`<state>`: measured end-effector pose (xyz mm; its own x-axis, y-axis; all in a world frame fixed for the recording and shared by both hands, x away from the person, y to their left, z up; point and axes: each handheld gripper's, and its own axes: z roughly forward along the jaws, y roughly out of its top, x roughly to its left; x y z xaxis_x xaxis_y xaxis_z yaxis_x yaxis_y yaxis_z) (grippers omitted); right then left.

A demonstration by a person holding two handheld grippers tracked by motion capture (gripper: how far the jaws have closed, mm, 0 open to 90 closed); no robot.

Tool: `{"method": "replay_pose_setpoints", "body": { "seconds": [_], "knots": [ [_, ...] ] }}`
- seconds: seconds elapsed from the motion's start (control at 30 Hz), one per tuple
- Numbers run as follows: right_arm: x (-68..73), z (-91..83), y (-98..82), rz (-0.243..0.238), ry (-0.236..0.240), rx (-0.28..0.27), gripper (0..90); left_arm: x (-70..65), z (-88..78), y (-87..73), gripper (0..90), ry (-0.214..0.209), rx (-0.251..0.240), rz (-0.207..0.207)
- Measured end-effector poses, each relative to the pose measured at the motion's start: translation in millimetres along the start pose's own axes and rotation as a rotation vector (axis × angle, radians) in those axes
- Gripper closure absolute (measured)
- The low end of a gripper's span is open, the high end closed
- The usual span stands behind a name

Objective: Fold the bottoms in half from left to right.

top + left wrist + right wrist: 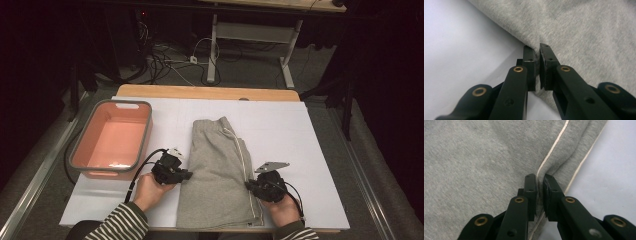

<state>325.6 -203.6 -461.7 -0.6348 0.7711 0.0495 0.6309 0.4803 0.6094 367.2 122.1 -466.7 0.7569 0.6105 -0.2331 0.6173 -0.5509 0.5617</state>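
Observation:
Grey shorts [217,170] with white piping lie folded lengthwise on the white table cover [290,130], waistband toward the far side. My left gripper [187,176] is at the cloth's left edge, and in the left gripper view it [537,53] is shut on a pinch of the grey shorts [579,32]. At the right edge my right gripper [248,186] sits, and in the right gripper view it [539,182] is shut on the shorts [474,165] right at the white piping [554,146], the fabric puckered between the pads.
A pink basin with a grey rim [112,137] stands at the table's left. The table's wooden far edge [205,92] shows beyond the cover. Cables and a desk frame [250,45] lie on the floor behind.

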Motion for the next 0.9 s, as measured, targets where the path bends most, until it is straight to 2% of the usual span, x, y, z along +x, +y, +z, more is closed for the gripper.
{"method": "replay_pose_setpoints", "body": {
  "seconds": [0.23, 0.37, 0.47, 0.6, 0.67, 0.7, 0.73, 0.8, 0.9],
  "knots": [
    [4.4, -0.4, 0.6, -0.013, 0.017, 0.01, 83.2, 0.2, -10.6, -5.9, 82.7, -0.008, -0.003, -0.003],
    [12.8, 0.2, -0.5, -0.029, 0.049, 0.02, 82.3, 0.2, -16.0, -12.7, 82.4, -0.016, -0.008, -0.026],
    [17.5, -0.1, -0.4, -0.04, 0.048, 0.03, 81.9, 0.3, -16.8, -15.1, 82.4, -0.018, -0.001, -0.037],
    [18.7, -1.1, 1.3, -0.032, 0.081, 0.037, 74.9, 3.1, -18.6, -16.4, 81.7, -0.027, -0.011, -0.048],
    [14.7, -4.3, 4.0, -0.026, 0.091, 0.005, 69.8, 3.6, -19.4, -16.4, 80.5, -0.026, -0.015, -0.057],
    [11.2, -11.2, 9.5, -0.027, 0.062, -0.057, 67.0, 2.7, -20.9, -16.1, 79.3, -0.019, -0.031, -0.061],
    [11.2, -11.2, 9.5, -0.027, 0.062, -0.057, 67.0, 2.7, -20.9, -16.1, 78.3, -0.019, -0.031, -0.061],
    [3.7, -20.3, 21.5, -0.019, 0.025, -0.135, 66.8, 3.6, -22.4, -15.5, 74.9, -0.003, -0.054, -0.075],
    [-2.4, -18.1, 29.3, -0.01, 0.012, -0.142, 67.0, 5.3, -22.5, -15.6, 69.4, 0.016, -0.067, -0.087]
  ]
}}
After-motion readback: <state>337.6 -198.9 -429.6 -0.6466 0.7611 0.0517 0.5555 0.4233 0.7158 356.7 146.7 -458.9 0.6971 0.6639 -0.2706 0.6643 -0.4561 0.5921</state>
